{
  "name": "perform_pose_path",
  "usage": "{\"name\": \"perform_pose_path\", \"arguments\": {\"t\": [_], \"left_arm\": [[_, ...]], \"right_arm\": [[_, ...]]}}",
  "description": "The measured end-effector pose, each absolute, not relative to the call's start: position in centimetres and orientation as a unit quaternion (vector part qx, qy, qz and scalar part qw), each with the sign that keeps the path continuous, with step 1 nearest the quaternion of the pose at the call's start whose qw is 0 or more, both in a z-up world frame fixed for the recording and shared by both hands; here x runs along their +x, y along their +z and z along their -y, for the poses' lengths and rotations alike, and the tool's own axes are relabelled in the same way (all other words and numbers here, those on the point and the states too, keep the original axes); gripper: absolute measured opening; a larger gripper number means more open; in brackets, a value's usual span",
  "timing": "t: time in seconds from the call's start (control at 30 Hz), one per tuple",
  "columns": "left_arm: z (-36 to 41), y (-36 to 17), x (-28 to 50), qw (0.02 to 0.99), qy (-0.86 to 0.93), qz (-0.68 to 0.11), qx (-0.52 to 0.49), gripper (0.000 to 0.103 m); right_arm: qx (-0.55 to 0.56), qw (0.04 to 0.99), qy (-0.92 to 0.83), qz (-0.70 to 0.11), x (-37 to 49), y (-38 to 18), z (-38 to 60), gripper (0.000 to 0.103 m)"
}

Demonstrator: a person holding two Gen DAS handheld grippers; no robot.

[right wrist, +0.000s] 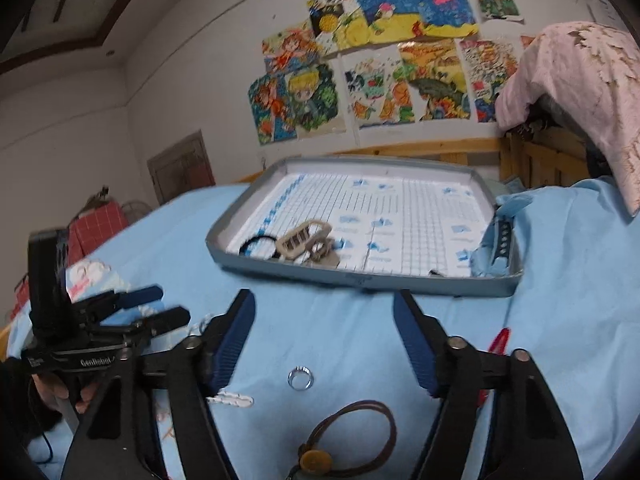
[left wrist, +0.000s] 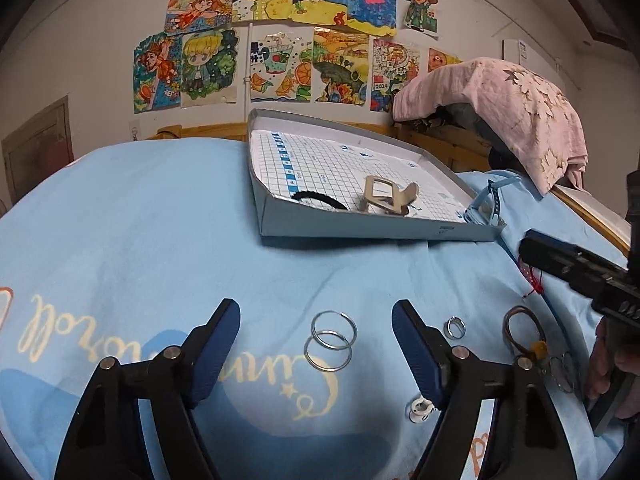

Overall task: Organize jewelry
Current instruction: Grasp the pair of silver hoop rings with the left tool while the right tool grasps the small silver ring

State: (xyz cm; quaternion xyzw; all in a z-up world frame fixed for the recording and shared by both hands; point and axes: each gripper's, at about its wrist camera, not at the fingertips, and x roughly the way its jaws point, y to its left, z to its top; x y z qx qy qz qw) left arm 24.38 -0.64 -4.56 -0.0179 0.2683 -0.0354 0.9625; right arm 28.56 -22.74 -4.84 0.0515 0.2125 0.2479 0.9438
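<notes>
My left gripper (left wrist: pixel 316 336) is open and empty, low over the blue bedspread, with two silver hoop rings (left wrist: pixel 330 340) lying between its fingers. A small silver ring (left wrist: pixel 455 327) and a white ring (left wrist: pixel 420 409) lie just right of it. My right gripper (right wrist: pixel 324 328) is open and empty above the small silver ring (right wrist: pixel 300 378) and a brown cord bracelet (right wrist: pixel 352 436). The grey tray (left wrist: pixel 360 236) lies beyond, holding a beige hair clip (left wrist: pixel 386 196) and a black hair tie (left wrist: pixel 318 199). The tray (right wrist: pixel 360 278) also shows in the right wrist view.
A light blue watch strap (left wrist: pixel 486 204) hangs over the tray's right corner. A red string piece (left wrist: pixel 530 280) lies by the right gripper body (left wrist: pixel 580 272). A pink cloth (left wrist: pixel 500 96) covers a wooden frame at back right. The left gripper (right wrist: pixel 132 312) shows at left.
</notes>
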Motion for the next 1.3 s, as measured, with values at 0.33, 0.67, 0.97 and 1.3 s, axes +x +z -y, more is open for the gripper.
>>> {"name": "perform_pose_path", "arguments": {"t": [0.33,0.67,0.97,1.3], "left_arm": [[0.7,-6.7,25.2,0.951,-0.064,-0.301,-0.019,0.06],[0.9,-8.3,26.1,0.945,-0.06,-0.322,-0.013,0.058],[0.8,-8.6,26.3,0.943,-0.045,-0.328,-0.014,0.034],[1.1,-8.5,25.9,0.944,-0.045,-0.326,-0.005,0.027]], "right_arm": [[0.003,0.918,0.282,-0.278,29.7,-8.5,20.1,0.04],[-0.013,0.902,0.287,-0.322,30.5,-10.6,19.0,0.04],[-0.035,0.892,0.287,-0.347,31.3,-11.3,17.6,0.04],[-0.058,0.885,0.293,-0.358,31.2,-11.5,16.5,0.027]]}}
